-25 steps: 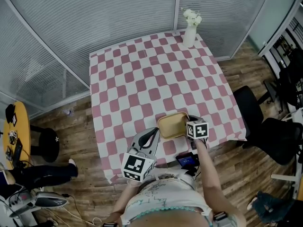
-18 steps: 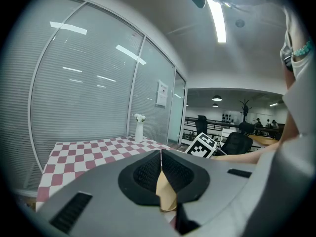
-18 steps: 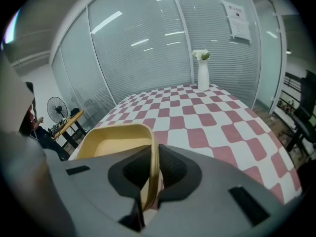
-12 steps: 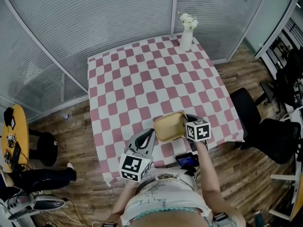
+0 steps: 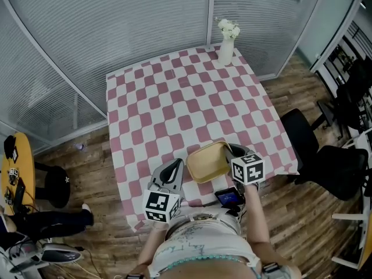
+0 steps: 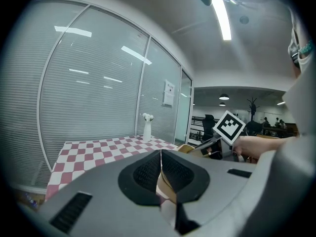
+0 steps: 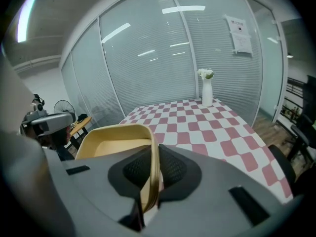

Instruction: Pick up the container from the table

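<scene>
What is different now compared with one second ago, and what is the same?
The right gripper, still shut on the rim of the container, seems to have lifted it a little and drawn it toward the near edge of the table. The left gripper shifted slightly left, holding nothing. The vase stayed put.

Office, by the look: floor-to-ceiling glass partitions [image 5: 145, 22] w/ blinds shut, a notice [image 7: 239, 28] stuck on one pane, black swivel chairs [image 5: 302, 133] on wood-plank floor [image 5: 87, 156], strip light [image 6: 222, 15] overhead, open-plan area [image 6: 210, 122] past the glass. Table [image 5: 174, 97] w/ checked cloth & vase [image 5: 225, 50] sits in the glazed corner.
</scene>
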Action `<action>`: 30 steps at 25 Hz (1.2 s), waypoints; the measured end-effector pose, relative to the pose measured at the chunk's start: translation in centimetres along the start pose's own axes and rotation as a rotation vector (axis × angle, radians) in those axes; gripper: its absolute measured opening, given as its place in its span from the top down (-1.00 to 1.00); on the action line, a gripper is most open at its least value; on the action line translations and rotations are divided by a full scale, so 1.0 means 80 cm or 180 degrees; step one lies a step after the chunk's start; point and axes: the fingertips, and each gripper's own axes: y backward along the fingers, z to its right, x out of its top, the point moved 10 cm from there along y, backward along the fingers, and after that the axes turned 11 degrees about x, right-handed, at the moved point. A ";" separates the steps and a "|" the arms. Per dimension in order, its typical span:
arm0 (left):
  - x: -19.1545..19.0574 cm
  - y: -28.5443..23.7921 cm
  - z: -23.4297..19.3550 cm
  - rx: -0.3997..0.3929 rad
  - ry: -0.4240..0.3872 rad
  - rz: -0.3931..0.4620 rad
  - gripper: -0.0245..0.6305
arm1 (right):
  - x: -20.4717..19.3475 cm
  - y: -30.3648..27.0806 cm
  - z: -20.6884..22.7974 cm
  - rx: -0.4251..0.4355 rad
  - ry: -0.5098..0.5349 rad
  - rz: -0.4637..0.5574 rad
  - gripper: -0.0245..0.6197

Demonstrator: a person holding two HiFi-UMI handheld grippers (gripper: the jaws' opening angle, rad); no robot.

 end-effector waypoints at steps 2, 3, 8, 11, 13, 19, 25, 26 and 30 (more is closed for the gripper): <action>-0.001 0.000 -0.004 0.0046 -0.0012 -0.0014 0.87 | 0.004 0.008 -0.007 0.0018 0.0039 0.0042 0.88; -0.001 0.000 -0.007 0.0069 -0.0017 -0.0020 0.87 | 0.006 0.011 -0.010 0.0029 0.0057 0.0062 0.88; -0.006 0.001 -0.014 0.0197 -0.0013 -0.0059 0.87 | 0.014 0.027 -0.025 0.0075 0.0157 0.0173 0.87; -0.006 0.001 -0.020 0.0272 -0.0005 -0.0083 0.87 | 0.023 0.035 -0.033 0.0128 0.0189 0.0281 0.87; -0.007 0.002 -0.023 0.0313 0.0008 -0.0103 0.87 | 0.027 0.040 -0.039 0.0161 0.0194 0.0343 0.87; -0.006 0.002 -0.024 0.0398 0.0034 -0.0095 0.87 | 0.043 0.051 -0.049 0.0229 0.0280 0.0477 0.87; -0.008 0.006 -0.023 0.0480 0.0062 -0.0076 0.87 | 0.065 0.061 -0.062 0.0324 0.0458 0.0633 0.87; -0.009 0.007 -0.024 0.0494 0.0062 -0.0075 0.87 | 0.069 0.063 -0.065 0.0337 0.0489 0.0665 0.87; -0.010 0.011 -0.026 0.0542 0.0060 -0.0085 0.87 | 0.084 0.068 -0.073 0.0375 0.0596 0.0796 0.87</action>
